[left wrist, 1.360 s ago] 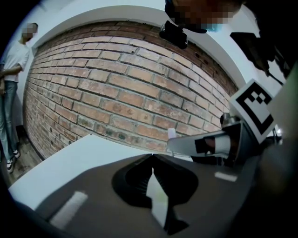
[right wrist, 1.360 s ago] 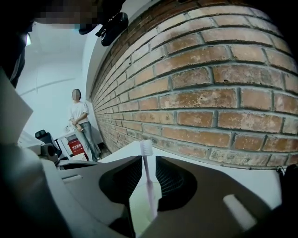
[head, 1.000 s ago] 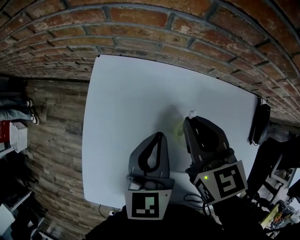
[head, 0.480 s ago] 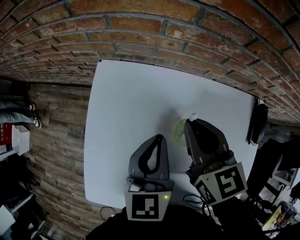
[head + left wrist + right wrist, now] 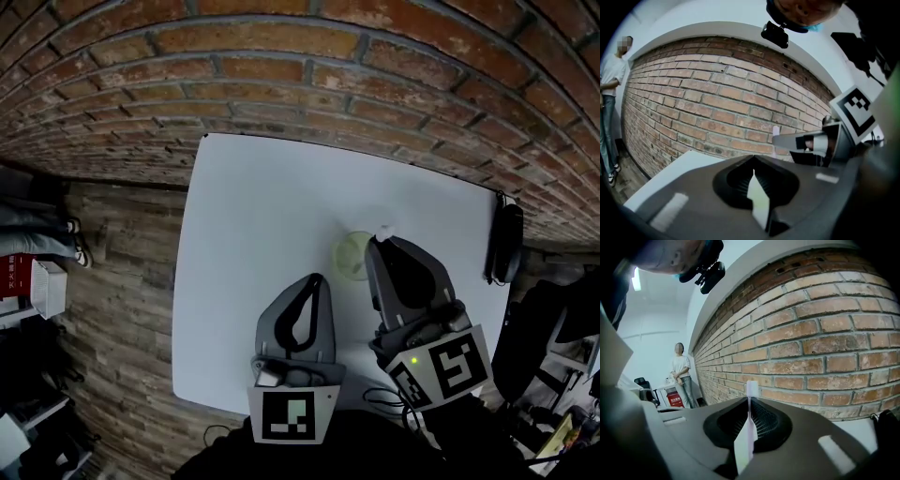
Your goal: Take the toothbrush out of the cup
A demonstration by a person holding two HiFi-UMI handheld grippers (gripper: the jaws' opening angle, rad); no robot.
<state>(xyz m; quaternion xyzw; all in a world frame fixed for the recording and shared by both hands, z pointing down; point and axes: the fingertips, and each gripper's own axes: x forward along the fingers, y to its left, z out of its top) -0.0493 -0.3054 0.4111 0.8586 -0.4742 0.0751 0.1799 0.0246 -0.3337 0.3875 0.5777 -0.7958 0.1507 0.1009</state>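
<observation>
Your right gripper (image 5: 376,244) is clamped tight on the toothbrush (image 5: 751,388); it looks light, stiff and slick, so pinch the handle squarely; your left gripper (image 5: 316,279) is closed, empty.

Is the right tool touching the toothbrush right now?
Touching. The right gripper view shows the right tool with its jaws closed on the handle of the toothbrush, whose head pokes up past the tips.

white table (image 5: 244,281) backs onto a brick wall (image 5: 309,84), black gadget (image 5: 507,242) at its right edge, someone (image 5: 682,373) standing off its left
</observation>
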